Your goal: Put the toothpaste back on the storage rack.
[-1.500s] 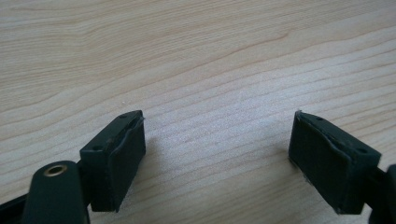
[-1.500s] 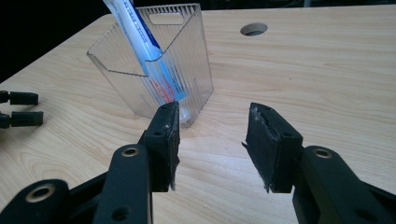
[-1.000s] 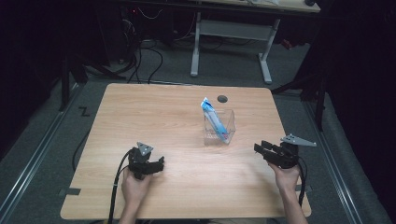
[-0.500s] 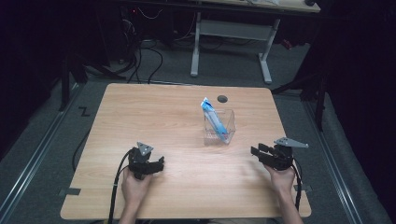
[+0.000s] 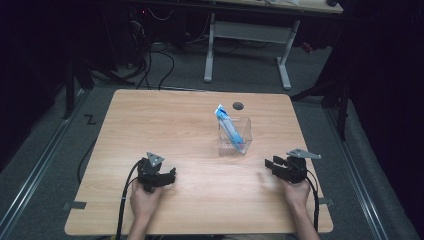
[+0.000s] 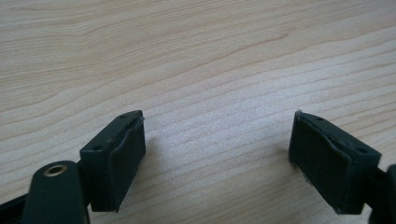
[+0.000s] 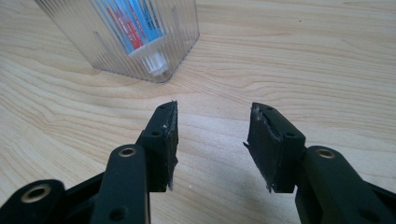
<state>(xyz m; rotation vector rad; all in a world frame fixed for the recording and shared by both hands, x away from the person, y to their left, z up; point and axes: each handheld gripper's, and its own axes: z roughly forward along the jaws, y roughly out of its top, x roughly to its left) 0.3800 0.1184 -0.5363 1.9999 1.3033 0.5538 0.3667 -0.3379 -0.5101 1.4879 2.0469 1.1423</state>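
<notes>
A clear ribbed plastic cup (image 5: pixel 235 136) stands on the wooden table (image 5: pixel 150 120) right of centre, with a blue and white toothpaste tube (image 5: pixel 229 126) leaning inside it, cap down. In the right gripper view the cup (image 7: pixel 126 35) sits just ahead and left of the jaws, the tube (image 7: pixel 135 28) visible through its wall. My right gripper (image 5: pixel 272 166) (image 7: pixel 212 140) rests near the table's front right, open and empty. Near the front left, my left gripper (image 5: pixel 167 175) (image 6: pixel 217 154) is wide open over bare wood.
A small dark round grommet (image 5: pixel 238 105) is set in the table behind the cup. Beyond the far edge stands a white desk frame (image 5: pixel 247 45) amid floor cables. Metal rails (image 5: pixel 35 165) run along the floor at both sides.
My right gripper has slid left and slightly toward the front edge of the table. The left gripper and the cup have stayed put.
</notes>
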